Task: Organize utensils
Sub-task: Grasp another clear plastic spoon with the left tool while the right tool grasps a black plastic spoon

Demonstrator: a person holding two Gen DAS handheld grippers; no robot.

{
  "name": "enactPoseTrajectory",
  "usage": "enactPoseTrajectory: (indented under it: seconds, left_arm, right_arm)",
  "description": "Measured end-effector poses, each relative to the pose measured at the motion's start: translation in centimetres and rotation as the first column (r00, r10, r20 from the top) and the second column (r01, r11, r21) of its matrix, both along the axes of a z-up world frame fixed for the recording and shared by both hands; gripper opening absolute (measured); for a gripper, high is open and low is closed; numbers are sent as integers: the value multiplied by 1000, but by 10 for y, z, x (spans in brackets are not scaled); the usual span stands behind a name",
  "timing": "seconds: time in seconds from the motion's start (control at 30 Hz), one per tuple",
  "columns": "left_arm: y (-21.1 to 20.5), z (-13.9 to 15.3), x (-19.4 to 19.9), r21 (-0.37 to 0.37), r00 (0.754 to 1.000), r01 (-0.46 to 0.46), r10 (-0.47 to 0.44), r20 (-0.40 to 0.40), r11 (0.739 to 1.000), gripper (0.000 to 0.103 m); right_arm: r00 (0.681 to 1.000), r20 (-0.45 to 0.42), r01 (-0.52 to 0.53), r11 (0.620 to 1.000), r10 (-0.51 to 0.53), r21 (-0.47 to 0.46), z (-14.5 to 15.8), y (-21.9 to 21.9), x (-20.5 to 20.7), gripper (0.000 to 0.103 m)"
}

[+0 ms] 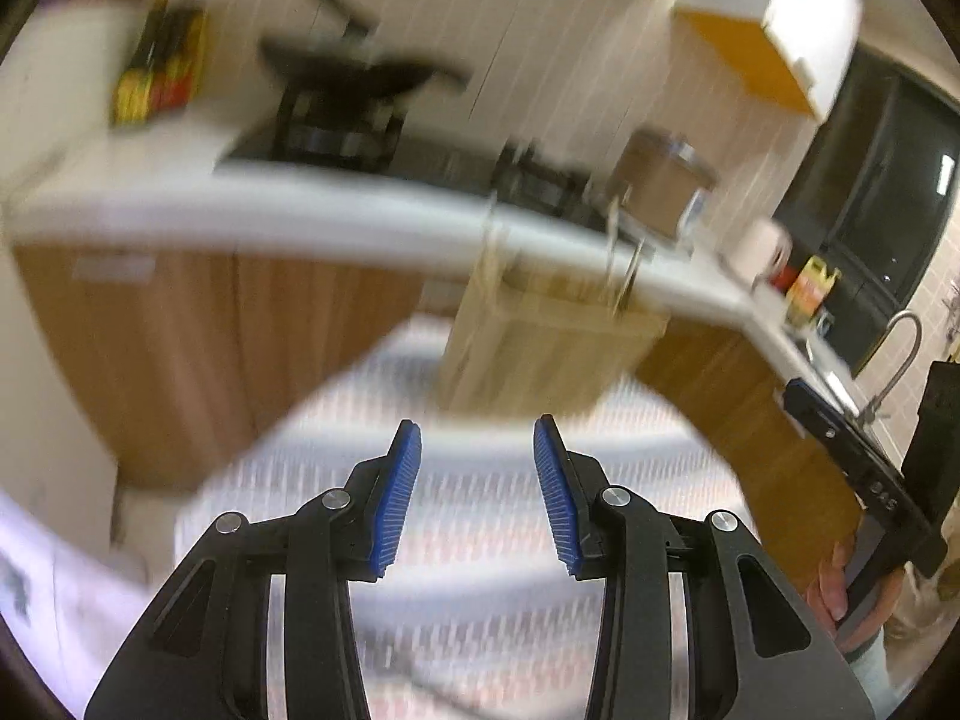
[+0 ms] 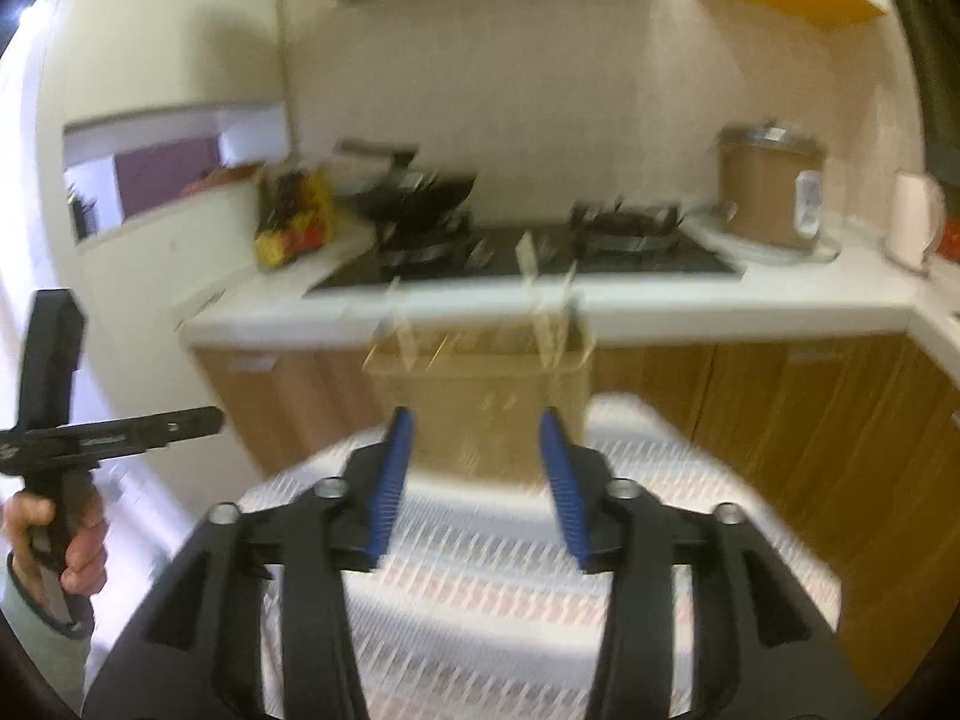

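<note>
Wooden and blurred, the holder [image 2: 480,396] stands on the far edge of a patterned tabletop [image 2: 492,588]; motion smear makes its compartments impossible to separate. Thin pale sticks [image 2: 531,276] rise from it, upright, long axes vertical; what they are cannot be told. Left gripper [image 1: 477,492] has its blue fingers [image 1: 396,504] spread apart, empty, with the holder [image 1: 540,354] ahead and slightly right. Right gripper [image 2: 477,486] is likewise spread and empty, the holder straight beyond its tips, not touching. Behind runs a white counter [image 2: 720,300] with a stove [image 2: 516,252] and cooker [image 2: 771,192].
</note>
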State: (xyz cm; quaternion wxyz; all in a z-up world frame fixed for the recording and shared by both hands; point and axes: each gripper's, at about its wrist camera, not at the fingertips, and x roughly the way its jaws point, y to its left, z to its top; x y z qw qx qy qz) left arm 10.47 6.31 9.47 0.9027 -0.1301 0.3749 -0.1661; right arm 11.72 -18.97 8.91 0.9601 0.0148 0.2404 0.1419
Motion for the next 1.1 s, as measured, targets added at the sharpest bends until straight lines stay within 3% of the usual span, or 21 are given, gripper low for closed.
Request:
enactPoseTrajectory:
  seconds: [0.1,0.23,0.43,0.53,0.63,0.7,0.87,1.0,1.1]
  left_arm:
    - [17,-35,-16,-9,994,-1,0,-107,1000,37]
    - [35,-81,-38,-31,971,4,-12,-240,1000,37]
    - [29,-131,-52,-72,930,23,-48,-366,997,37]
    - [16,-136,-51,-31,931,36,-45,-361,999,37]
    - [6,-139,-49,-7,935,55,-54,-351,998,37]
    - [-1,-140,-46,9,937,58,-51,-347,998,37]
    - [-10,-141,-41,44,942,43,-26,-334,998,36]
    - [-13,-141,-41,68,947,39,-15,-321,997,35]
    - [-17,-141,-41,97,952,38,-7,-306,995,35]
  right_arm:
    - [986,-138,-91,996,90,-1,-26,21,-7,43]
    - [922,-297,-256,967,248,11,-71,60,-25,43]
    - [849,-399,-403,913,346,-66,-114,105,-56,43]
    - [794,-434,-500,863,426,-68,-133,124,-79,43]
    - [771,-443,-548,831,457,-97,-145,137,-92,42]
    - [768,-448,-556,824,458,-110,-152,144,-94,37]
    - [767,-453,-563,815,455,-136,-163,161,-87,37]
    - [752,-469,-590,790,463,-167,-174,173,-84,20]
    - [770,-445,-594,769,457,-238,-175,179,-94,11]
